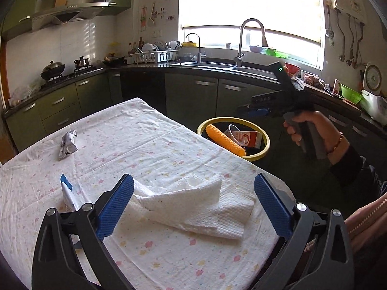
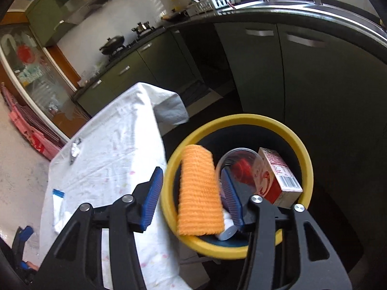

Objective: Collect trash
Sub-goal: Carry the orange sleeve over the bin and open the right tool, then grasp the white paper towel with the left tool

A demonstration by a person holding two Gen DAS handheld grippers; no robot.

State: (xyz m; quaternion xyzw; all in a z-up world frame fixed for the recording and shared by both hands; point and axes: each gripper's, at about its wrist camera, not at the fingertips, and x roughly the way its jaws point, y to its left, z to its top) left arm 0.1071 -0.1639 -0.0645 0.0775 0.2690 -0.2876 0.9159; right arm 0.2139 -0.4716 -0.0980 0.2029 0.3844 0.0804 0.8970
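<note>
Spread wide, left gripper (image 1: 193, 200) straddles paper towel (image 1: 191, 207); right gripper (image 2: 191, 193), released, over yellow-rimmed bin (image 2: 241, 120) with orange cloth (image 2: 199, 191).

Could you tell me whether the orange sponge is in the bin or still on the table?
In the bin: the orange sponge leans inside the yellow-rimmed bin, beside a clear cup and carton.

Crumpled white paper towel (image 1: 193, 200) on table; orange sponge (image 2: 199, 191) leaning in bin (image 2: 241, 118).
</note>
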